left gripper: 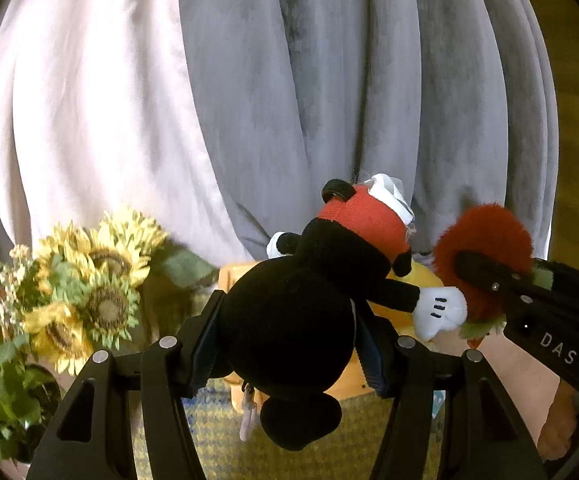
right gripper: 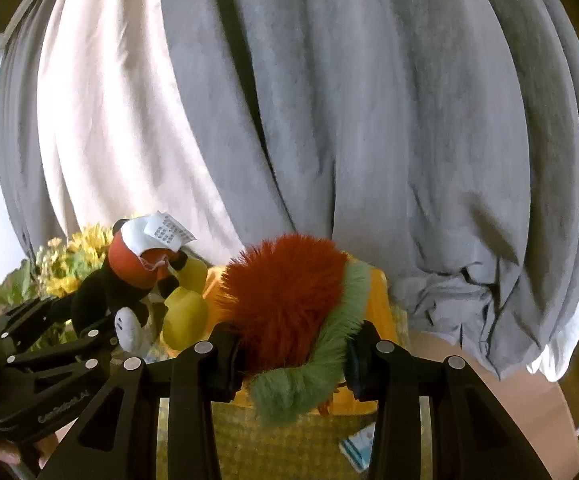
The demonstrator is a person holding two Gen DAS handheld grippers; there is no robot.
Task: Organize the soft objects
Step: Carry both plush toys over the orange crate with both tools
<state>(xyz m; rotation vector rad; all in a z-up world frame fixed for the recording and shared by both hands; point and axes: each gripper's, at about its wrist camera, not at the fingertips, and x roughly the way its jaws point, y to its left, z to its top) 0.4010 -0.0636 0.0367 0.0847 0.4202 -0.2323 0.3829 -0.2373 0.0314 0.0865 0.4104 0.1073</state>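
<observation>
The black mouse plush (left gripper: 289, 320) hangs head-down between the fingers of the left gripper (left gripper: 285, 344), whose jaws stand about half spread and pinch its round head from both sides; its red shorts, white tag and yellow shoes stick up past the fingertips, and one white-gloved arm reaches toward the other tool. The right gripper (right gripper: 289, 354) has its jaws drawn fairly close, clamped on a fluffy red and green plush (right gripper: 289, 300) that bulges above the pads. The two grippers sit side by side, their toys nearly touching. Just beyond both sets of fingertips lies a yellow bin (right gripper: 377, 308); sunflowers (left gripper: 101, 280) stand off to the left gripper's outer side, and grey curtains (left gripper: 329, 100) hang behind everything.
</observation>
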